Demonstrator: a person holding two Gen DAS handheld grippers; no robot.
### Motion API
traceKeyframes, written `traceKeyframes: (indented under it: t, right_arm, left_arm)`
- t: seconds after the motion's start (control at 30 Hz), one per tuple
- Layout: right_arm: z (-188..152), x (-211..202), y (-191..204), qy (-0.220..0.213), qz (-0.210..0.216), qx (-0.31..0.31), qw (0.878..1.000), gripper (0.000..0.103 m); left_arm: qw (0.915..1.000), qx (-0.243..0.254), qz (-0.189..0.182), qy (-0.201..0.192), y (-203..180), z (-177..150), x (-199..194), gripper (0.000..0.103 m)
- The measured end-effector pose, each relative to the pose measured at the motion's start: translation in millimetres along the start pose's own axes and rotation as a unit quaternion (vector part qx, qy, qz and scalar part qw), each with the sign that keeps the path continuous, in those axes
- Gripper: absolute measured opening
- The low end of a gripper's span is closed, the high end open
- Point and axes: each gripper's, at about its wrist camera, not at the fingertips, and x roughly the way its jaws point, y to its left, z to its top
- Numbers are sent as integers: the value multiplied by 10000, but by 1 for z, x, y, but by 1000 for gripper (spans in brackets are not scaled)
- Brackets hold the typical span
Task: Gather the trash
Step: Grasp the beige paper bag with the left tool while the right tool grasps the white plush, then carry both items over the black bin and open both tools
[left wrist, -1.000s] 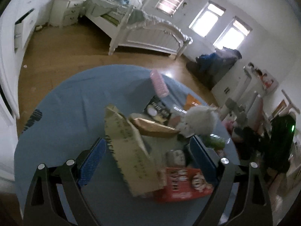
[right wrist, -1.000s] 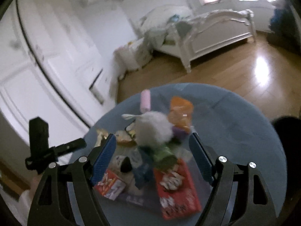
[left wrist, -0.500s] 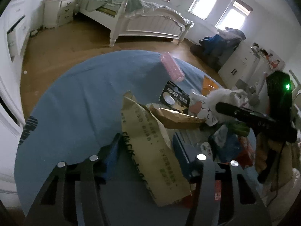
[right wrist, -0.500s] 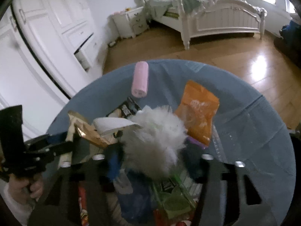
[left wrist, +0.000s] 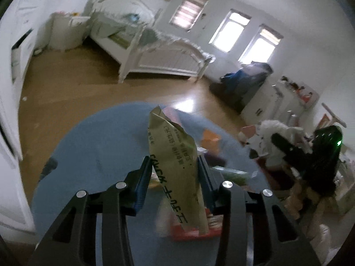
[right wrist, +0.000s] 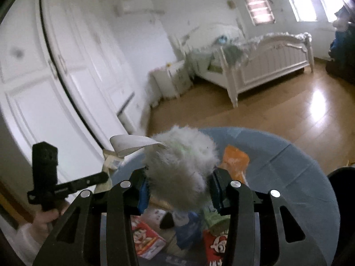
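- Left wrist view: the left gripper (left wrist: 174,173) has its jaws clamped on a tan paper bag (left wrist: 177,166) printed with dark characters. The bag sits at lower centre of the frame, lifted above the surface (left wrist: 99,150).
- The bag's long axis runs from the frame's bottom centre up and slightly left; its crumpled torn end points toward the bed (left wrist: 159,55) at upper centre, its other end hangs down past the jaws.
- Below the bag, at bottom centre, a red box (left wrist: 190,230) lies on the round blue surface; the view is blurred there.
- Right wrist view: the right gripper (right wrist: 178,186) grips a fluffy white tuft (right wrist: 182,166) at centre frame, held above the surface. It is roundish, so no clear long axis shows; a white paper strip (right wrist: 133,143) sticks out from it toward the left.
- To the right of the tuft an orange wrapper (right wrist: 235,161) lies on the blue surface; red boxes (right wrist: 144,237) and other litter lie beneath the jaws at the bottom.
- The room: white wardrobe doors (right wrist: 55,77) at left, wooden floor (right wrist: 288,115) at right, bright windows (left wrist: 241,33) at upper right of the left view.
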Motion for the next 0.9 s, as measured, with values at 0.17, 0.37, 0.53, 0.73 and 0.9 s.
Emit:
traceKeyframes:
  t: [0.17,0.37,0.53,0.73,0.9]
  right_arm:
    - [-5,-38,-32,-130,-42,296,9995,44]
    - [-19,-102,-85,-580,-401,695,9951,44]
    - [-35,-145,-139,-856,-807,1107,9869,44]
    - [-69,-179,-212,-995,-1254,1794,9707,44]
    - [-103,-184,-260,-915,-1481,2311,9572,44]
  left_arm:
    - [9987,307,-417,12,-62,11,11,42]
    - [9936,618,-892,300,-134,11,58,42]
    - [9850,911,-1301,676,-192,1,109,42]
    - [9711,1084,-1755,1203,-253,-23,174,42]
    - [9613,1045,-1894,1704,-281,-45,231,42]
